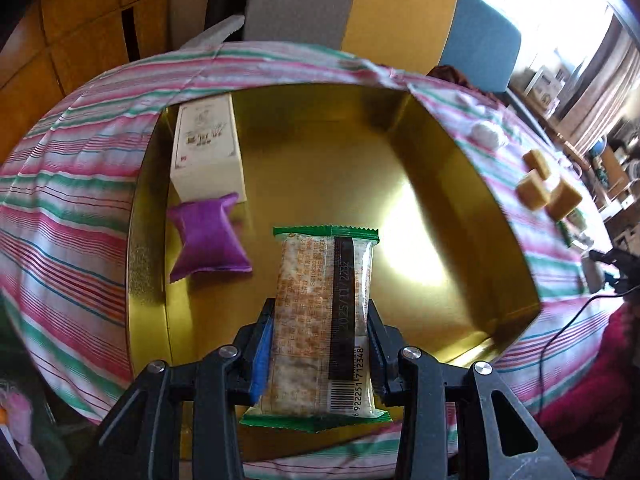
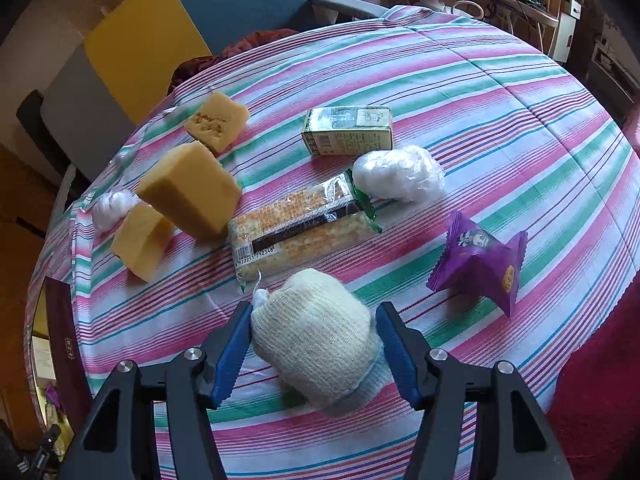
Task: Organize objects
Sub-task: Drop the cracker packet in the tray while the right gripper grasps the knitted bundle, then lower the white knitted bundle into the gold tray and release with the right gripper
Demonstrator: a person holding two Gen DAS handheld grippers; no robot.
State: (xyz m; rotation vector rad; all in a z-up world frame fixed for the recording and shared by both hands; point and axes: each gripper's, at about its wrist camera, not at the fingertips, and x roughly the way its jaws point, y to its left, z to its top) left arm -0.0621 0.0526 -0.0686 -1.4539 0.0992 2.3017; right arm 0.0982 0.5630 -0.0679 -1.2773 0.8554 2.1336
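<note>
My left gripper (image 1: 320,304) is shut on a green-edged cracker packet (image 1: 320,320) and holds it lengthwise over the open gold tin (image 1: 460,192). Inside the tin lie a white box (image 1: 206,148) and a purple pouch (image 1: 208,236) along its left side. In the right wrist view my right gripper (image 2: 315,308) stands around a cream knitted bundle (image 2: 316,340) on the striped cloth (image 2: 500,92). Both blue pads touch the bundle's sides. A second cracker packet (image 2: 300,228) lies just beyond it.
Yellow sponge blocks (image 2: 188,192) stand at the left. A green box (image 2: 348,130), a white plastic wad (image 2: 400,174) and a purple packet (image 2: 480,264) lie further out. A blue and yellow chair (image 2: 192,12) is behind the table. Red fabric (image 2: 600,400) borders the right edge.
</note>
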